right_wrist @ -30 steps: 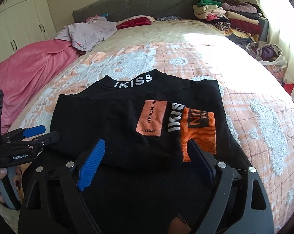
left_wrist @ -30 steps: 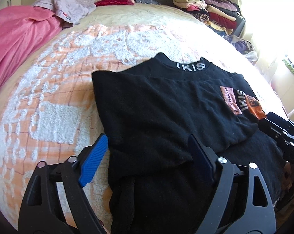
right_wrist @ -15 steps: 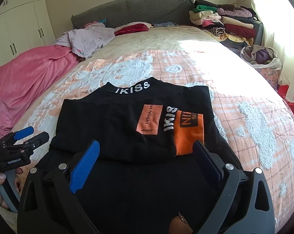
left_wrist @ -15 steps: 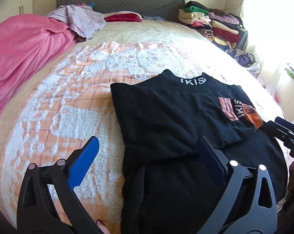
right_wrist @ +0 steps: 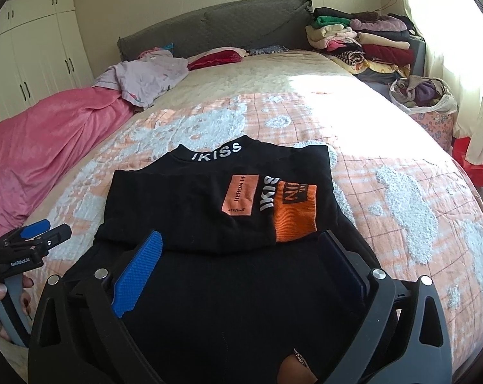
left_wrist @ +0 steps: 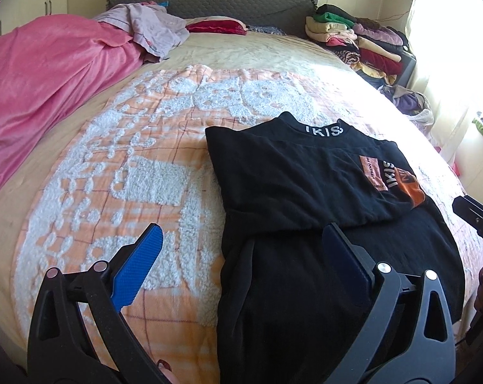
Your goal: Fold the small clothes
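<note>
Black sweater [right_wrist: 209,224] with orange patches lies part-folded, flat on the bedspread.

The sweater [right_wrist: 216,211] lies on the patterned blanket [right_wrist: 385,172] at the near end of the bed [right_wrist: 289,70], collar toward the headboard [right_wrist: 216,28], sleeves folded across its chest. Taking the sweater as landmark: a crumpled quilt [right_wrist: 49,137] lies to its left, a loose garment [right_wrist: 145,73] beyond that near the headboard, a pile of folded clothes [right_wrist: 360,44] far right behind it, and a bag of clothes [right_wrist: 424,96] before the pile.
</note>
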### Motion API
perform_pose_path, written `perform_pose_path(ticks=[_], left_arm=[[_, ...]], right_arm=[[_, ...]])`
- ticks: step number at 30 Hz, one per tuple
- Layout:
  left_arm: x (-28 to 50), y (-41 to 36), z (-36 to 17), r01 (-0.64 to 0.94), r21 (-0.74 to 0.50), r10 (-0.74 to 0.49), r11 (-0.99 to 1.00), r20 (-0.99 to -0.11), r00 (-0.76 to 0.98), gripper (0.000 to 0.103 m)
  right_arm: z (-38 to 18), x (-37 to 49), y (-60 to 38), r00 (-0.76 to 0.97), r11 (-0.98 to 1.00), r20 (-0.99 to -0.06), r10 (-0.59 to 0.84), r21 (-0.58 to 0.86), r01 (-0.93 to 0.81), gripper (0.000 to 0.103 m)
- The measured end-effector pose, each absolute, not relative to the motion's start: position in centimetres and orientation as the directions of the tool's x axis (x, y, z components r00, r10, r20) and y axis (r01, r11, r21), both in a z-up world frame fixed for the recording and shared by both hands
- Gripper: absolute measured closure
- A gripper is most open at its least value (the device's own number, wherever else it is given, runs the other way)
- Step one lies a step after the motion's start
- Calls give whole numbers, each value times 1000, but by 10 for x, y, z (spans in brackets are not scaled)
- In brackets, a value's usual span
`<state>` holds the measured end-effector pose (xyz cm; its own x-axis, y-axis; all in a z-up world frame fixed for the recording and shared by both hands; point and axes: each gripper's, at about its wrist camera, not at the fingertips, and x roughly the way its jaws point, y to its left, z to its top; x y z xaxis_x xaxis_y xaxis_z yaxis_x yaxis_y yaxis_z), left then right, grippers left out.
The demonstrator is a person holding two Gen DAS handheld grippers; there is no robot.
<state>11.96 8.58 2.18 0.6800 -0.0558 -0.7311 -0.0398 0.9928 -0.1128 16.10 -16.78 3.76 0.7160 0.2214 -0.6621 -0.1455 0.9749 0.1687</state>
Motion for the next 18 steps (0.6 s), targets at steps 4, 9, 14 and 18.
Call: perform_pose_path(ticks=[4, 9, 14, 18], left_arm=[[108, 89, 25, -50, -113, -50, 992, -733, 678, 10], [95, 92, 28, -62, -105, -36, 993, -738, 674, 10], [84, 94, 29, -74, -100, -25, 992, -742, 670, 10], [74, 93, 32, -76, -96, -21, 992, -745, 667, 10]], right_arm=[[42, 151, -173, 721, 973, -654, 229, 178, -148, 6], [48, 139, -180, 729, 971, -642, 237, 186, -152, 6], [55, 127, -188, 741, 971, -628, 237, 189, -150, 6], [61, 119, -194, 746, 969, -621, 241, 193, -152, 5]])
